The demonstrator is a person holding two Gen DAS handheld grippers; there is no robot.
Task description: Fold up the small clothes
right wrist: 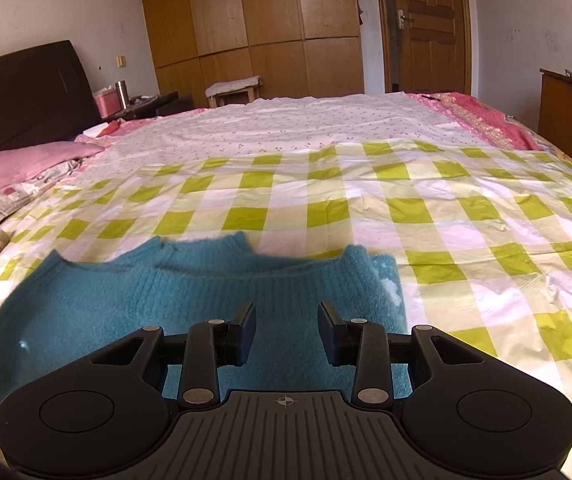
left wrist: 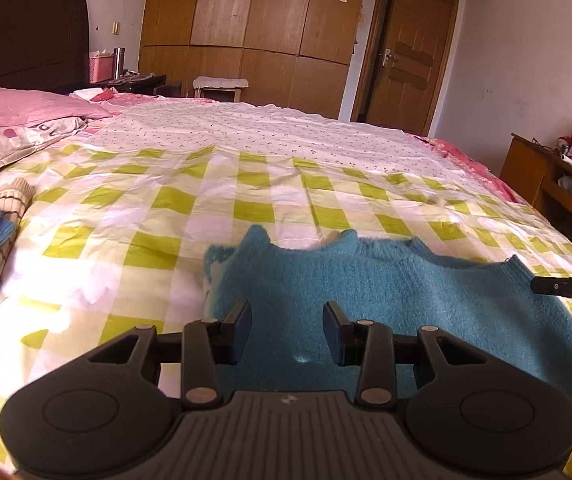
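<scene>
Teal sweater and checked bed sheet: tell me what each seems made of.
The teal knitted sweater looks like fuzzy wool or acrylic yarn: ribbed neckline, soft matte nap. The green-and-white checked bed sheet looks like thin woven cotton or a blend: smooth, with sharp creases and fine wrinkles. The exact fibre cannot be told.

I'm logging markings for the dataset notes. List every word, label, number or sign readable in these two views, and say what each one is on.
"DAS": white letters on the black bar entering at the right edge of the left wrist view; the frame cuts off the rest.
Crosshair sign, no letters: on the ribbed plate of the right gripper.
Small emblem on the left gripper plate: too small to read.
Pillowcase print: unreadable.
</scene>
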